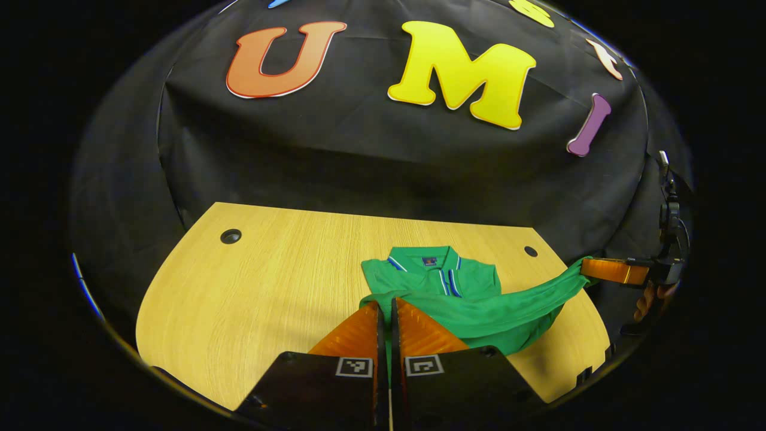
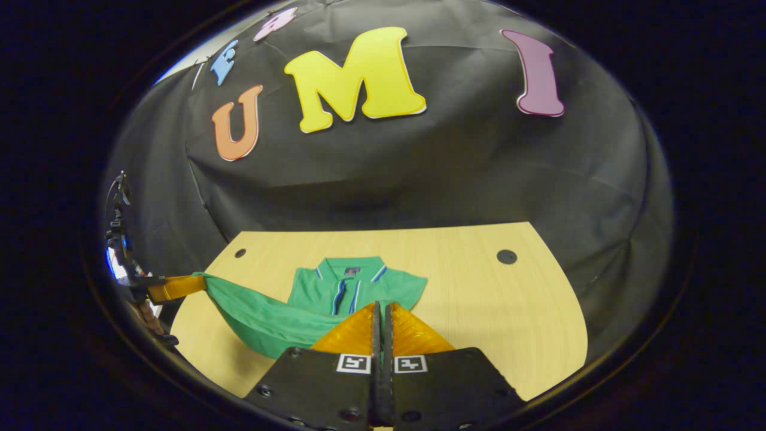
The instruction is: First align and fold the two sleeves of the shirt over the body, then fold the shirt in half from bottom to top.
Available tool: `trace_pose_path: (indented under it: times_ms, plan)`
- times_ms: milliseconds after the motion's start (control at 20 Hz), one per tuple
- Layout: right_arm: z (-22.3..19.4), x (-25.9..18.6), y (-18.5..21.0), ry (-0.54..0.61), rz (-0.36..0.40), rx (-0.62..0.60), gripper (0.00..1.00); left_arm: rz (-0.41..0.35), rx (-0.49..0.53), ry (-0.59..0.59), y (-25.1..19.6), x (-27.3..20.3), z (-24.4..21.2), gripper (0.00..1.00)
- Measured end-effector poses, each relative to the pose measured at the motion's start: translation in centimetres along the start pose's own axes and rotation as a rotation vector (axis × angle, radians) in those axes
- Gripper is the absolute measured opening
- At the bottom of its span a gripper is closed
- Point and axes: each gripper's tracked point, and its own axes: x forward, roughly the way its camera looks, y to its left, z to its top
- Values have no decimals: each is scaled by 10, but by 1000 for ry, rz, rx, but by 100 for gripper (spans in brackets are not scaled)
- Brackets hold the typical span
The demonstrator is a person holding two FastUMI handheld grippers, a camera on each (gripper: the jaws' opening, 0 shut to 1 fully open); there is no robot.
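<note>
Desk (image 1: 251, 287) — light wood grain, curved near edge, straight far edge against booth wall. Two round dark grommet holes near far corners: one (image 1: 230, 236) at far left, other (image 1: 531, 251) at far right in left gripper view; same pair appears in right gripper view, smaller one (image 2: 240, 253) left, larger one (image 2: 506, 257) right. Black cloth wall (image 1: 359, 161) behind desk — draped, creased, sagging in folds toward desk's far edge.
</note>
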Motion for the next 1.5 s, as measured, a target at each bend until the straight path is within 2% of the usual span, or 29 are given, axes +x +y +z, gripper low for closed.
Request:
trace_pose_path:
  times_ms: [200,450,650,850,900,950,1000,1050,1100,1150,1200,1250,1300,1350,1400,1450,1500]
  plan:
    - [26,61,-13,7,10,-11,0,12,-5,-5,5,55,20,7]
    - [39,125,-22,11,14,-11,0,27,36,-16,17,123,34,7]
    - [18,168,-34,50,-1,-42,0,46,60,7,32,169,16,8]
    - [-9,203,-38,61,-7,-86,0,47,27,43,37,197,-9,10]
    - [-22,209,-41,84,-18,-110,1,71,31,51,44,203,-17,12]
    - [-35,214,-42,103,-26,-122,2,98,34,64,50,205,-24,21]
    - [-45,212,-43,119,-30,-123,7,131,34,77,59,205,-31,28]
    - [-52,212,-40,127,-32,-119,12,161,31,85,65,201,-35,49]
    - [-56,206,-39,127,-38,-117,37,182,27,83,69,194,-37,61]
    - [-59,200,-39,121,-50,-119,62,196,23,79,72,188,-38,83]
    - [-56,191,-36,103,-54,-122,87,202,18,74,73,182,-38,86]
    - [-52,183,-34,82,-64,-125,93,206,17,66,73,172,-36,100]
    - [-43,172,-28,59,-65,-126,99,211,21,55,74,159,-33,87]
    - [-36,160,-22,32,-67,-131,98,212,26,38,73,146,-27,87]
    - [-26,147,-14,8,-67,-139,97,213,29,19,69,133,-21,100]
    - [-16,131,-6,-22,-69,-147,93,214,30,-3,65,118,-11,86]
    - [-3,113,4,-53,-71,-149,97,211,28,-30,60,98,0,85]
